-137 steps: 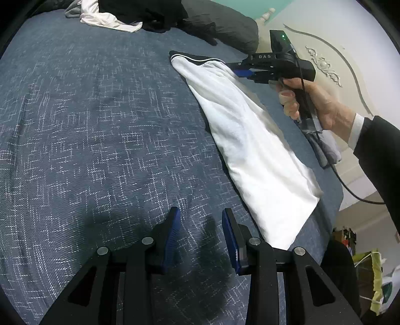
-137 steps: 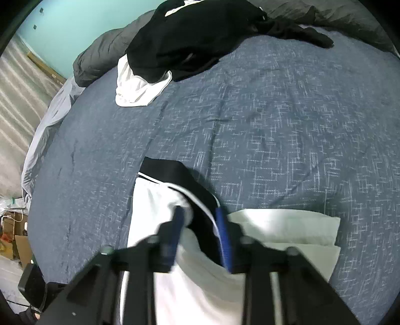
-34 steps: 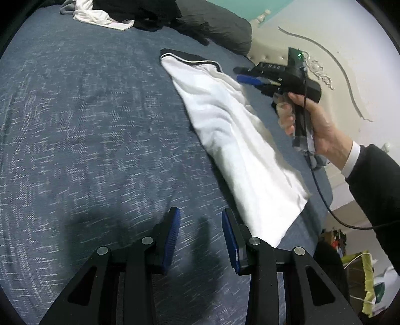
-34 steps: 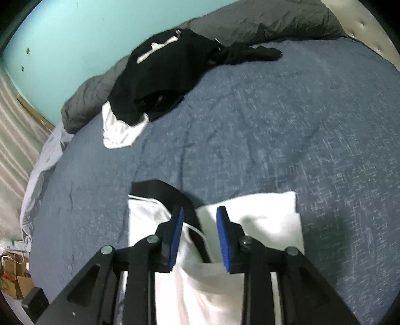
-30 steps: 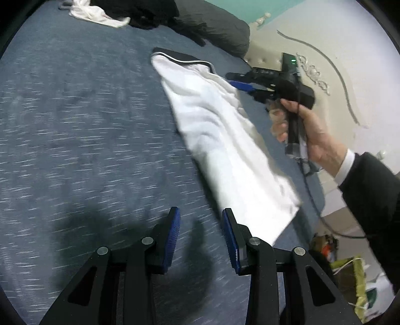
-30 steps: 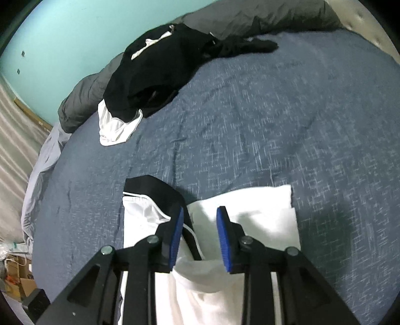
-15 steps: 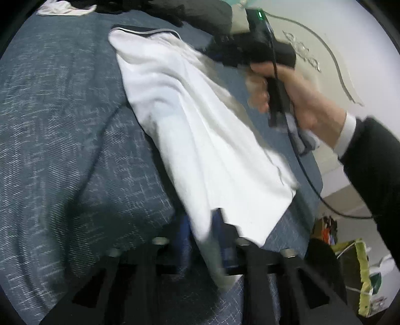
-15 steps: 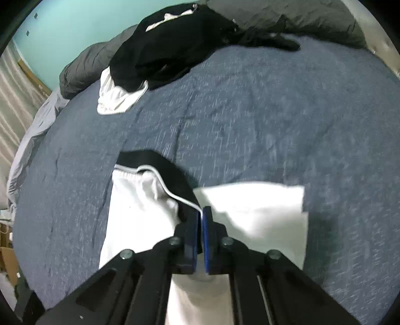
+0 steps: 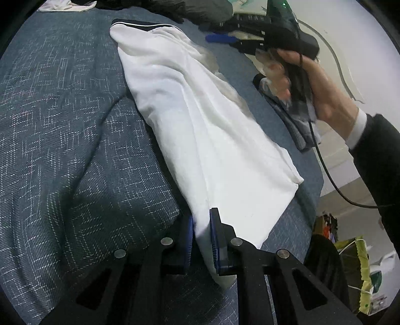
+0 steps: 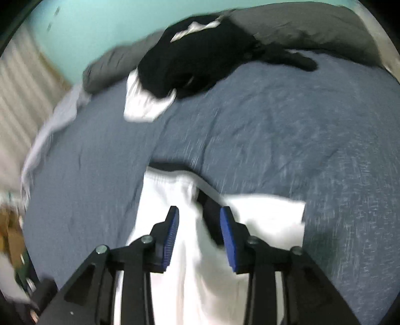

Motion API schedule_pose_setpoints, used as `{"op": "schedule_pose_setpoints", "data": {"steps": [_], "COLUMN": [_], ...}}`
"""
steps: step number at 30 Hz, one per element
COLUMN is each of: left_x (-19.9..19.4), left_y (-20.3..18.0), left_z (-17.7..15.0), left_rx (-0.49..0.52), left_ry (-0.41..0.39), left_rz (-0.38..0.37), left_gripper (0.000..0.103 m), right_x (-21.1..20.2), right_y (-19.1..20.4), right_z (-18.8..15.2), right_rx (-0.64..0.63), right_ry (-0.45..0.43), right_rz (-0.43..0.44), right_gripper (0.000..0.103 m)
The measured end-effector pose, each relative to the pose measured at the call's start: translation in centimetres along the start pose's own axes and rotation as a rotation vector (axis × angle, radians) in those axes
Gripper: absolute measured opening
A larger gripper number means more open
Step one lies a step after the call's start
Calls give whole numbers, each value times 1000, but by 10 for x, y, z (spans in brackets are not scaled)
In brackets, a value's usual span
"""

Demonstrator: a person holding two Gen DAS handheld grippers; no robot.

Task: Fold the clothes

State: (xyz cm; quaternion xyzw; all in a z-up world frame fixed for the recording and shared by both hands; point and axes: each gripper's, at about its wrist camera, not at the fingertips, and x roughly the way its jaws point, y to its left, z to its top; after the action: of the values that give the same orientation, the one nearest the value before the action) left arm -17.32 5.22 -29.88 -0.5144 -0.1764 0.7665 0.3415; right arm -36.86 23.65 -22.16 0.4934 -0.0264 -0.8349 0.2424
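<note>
A white garment (image 9: 205,130) with a black collar band (image 9: 135,23) lies folded lengthwise on the blue bed cover (image 9: 62,120). My left gripper (image 9: 201,232) is shut on the garment's near hem, with cloth pinched between its blue pads. In the right wrist view my right gripper (image 10: 200,225) hovers over the collar end of the white garment (image 10: 175,200). Its jaws are opening; cloth lies below the gap and the pads do not press on it. The left wrist view shows the right gripper (image 9: 217,32) held by a hand (image 9: 317,85) just right of the collar.
A pile of black clothes (image 10: 200,55) and a white one (image 10: 142,105) lies at the bed's far side, against grey pillows (image 10: 300,27). A folded grey garment (image 9: 287,117) sits under the hand near the bed's right edge. Beyond that edge are floor and clutter (image 9: 360,270).
My left gripper slid to the garment's near hem and shut on it. My right gripper closed on the collar half a second ago and has since let go, its jaws spreading.
</note>
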Motion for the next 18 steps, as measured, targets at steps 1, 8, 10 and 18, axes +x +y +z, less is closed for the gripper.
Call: {"op": "schedule_pose_setpoints", "data": {"steps": [1,8,10,18], "left_x": [0,1,2,4], "left_y": [-1,-4,-4,-8], "left_z": [0,-1,-2,-2], "left_rx": [2,8,7,9], "left_ry": [0,4,7,15], "left_rz": [2,11,12,15], "left_gripper": [14,14,14,14], "right_x": [2,9,2,7], "right_y": [4,-11,-21,-47], "right_z": [-5,-13,-8,17], "right_rx": [-31,17,59,155], "right_ry": [23,30,-12,-43], "right_rz": [-9,-35,-43,-110], "right_gripper": [34,2,2,2]}}
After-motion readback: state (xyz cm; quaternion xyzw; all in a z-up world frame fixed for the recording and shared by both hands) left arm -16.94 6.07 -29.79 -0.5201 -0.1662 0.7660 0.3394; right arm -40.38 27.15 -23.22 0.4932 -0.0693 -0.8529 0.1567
